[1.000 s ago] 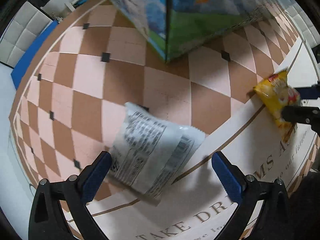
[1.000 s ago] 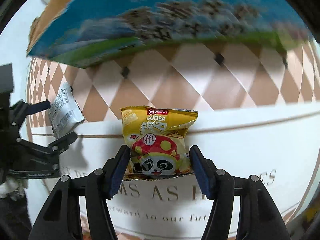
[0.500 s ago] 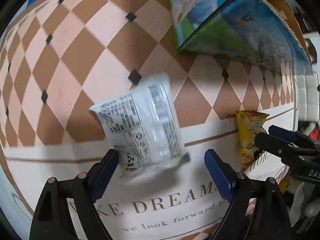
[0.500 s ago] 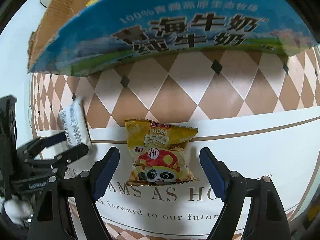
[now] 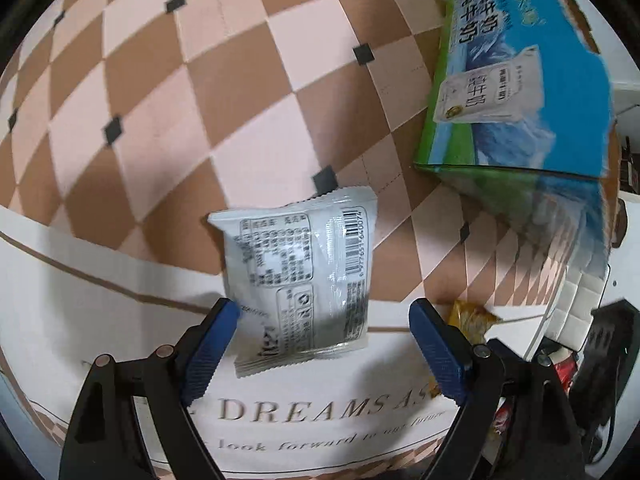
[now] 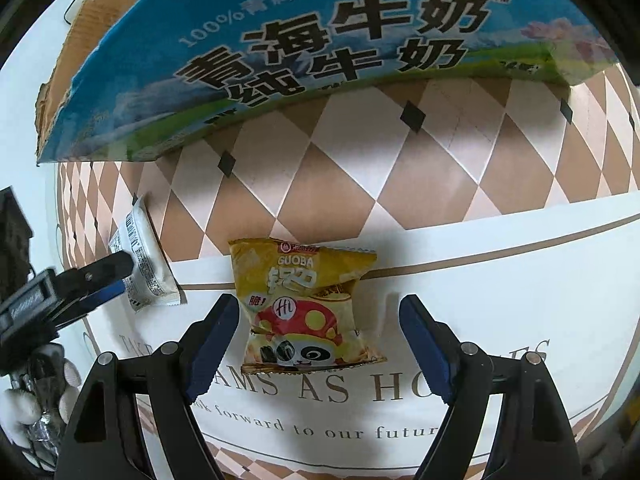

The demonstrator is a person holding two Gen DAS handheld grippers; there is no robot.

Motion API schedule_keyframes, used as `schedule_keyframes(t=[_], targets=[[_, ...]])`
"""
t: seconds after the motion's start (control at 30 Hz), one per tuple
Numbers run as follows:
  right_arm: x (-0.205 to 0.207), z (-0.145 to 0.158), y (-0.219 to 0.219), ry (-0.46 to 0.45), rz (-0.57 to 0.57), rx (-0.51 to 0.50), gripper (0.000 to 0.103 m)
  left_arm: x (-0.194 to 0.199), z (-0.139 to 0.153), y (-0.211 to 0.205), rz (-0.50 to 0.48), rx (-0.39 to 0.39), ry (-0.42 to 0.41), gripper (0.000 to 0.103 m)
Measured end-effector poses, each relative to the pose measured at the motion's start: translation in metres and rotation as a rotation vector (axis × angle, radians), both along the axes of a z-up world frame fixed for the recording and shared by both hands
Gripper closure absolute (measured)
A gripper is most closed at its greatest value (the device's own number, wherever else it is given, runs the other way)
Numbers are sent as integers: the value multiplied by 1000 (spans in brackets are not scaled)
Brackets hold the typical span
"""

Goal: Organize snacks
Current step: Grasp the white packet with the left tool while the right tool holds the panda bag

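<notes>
A white snack packet lies print-side up on the checkered mat, between the open fingers of my left gripper; its left edge is at the left blue pad. It also shows in the right wrist view. A yellow Guoba snack packet with a panda picture lies flat between the open fingers of my right gripper, touching neither pad. Its corner shows in the left wrist view. The left gripper's finger shows beside the white packet.
A blue and green milk carton box with open cardboard flaps stands just beyond both packets; it also shows in the left wrist view. The mat has a white band with printed words. Clutter lies off the mat's right edge.
My right gripper opened and let go of the yellow packet, which now lies flat. My left gripper swung round and closed in on the white packet, jaws still open.
</notes>
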State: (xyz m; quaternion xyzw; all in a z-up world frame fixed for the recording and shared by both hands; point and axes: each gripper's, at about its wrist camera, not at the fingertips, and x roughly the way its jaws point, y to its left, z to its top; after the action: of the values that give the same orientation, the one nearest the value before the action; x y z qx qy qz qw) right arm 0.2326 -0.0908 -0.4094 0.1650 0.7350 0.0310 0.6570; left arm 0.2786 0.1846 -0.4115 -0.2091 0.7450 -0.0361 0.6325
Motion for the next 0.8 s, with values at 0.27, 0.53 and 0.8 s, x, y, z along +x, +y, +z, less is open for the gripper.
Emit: schedule_keyframes(t=[0.27,0.53,0.8], targets=[[6,-10,15,6,14,-18,18,12,2,-51,-133,206,-77,23],[-1,-10,31,-24,94,-66,24,-24,1,-81,-213,241,-108,32],[-42,-12,27,26,171,-92,43,-84,-6,-111,-270,220,-62,32]])
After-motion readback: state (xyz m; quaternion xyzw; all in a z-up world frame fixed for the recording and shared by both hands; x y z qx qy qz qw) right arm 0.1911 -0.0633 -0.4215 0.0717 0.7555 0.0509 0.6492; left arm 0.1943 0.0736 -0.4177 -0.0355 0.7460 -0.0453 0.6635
